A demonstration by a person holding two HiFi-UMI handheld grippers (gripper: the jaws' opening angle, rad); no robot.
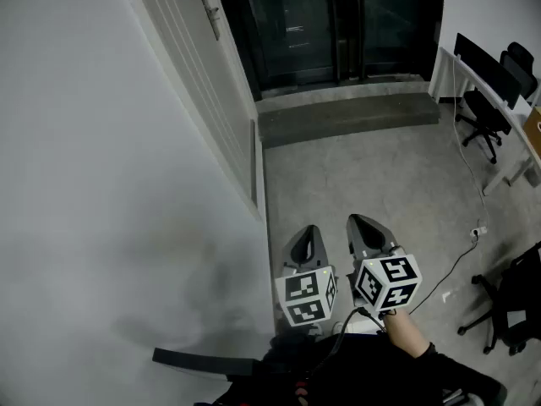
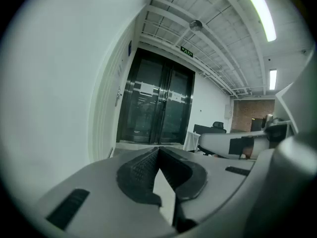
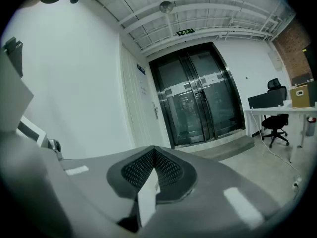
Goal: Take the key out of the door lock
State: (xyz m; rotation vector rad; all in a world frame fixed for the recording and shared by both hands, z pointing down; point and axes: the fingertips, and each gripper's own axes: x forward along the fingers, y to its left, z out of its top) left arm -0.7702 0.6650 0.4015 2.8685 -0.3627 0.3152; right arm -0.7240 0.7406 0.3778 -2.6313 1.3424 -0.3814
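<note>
Fingers (image 2: 138, 170) together, both: left gripper (image 1: 307, 231), right gripper (image 1: 360, 222)

You hold both grippers low and close together, side by side, pointing forward. Your left gripper (image 1: 307, 233) has its fingers (image 2: 139, 170) meeting at the tips, nothing between them. Your right gripper (image 1: 362, 223) is the same, its fingers (image 3: 136, 170) closed and empty. Your right hand (image 1: 407, 330) shows behind its marker cube.

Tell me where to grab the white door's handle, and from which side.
Probably the lever of the handle, the only part standing out from the white door. Come from the corridor side, one jaw above it and one below. The left claw and right claw are both shut, so open one first.
</note>
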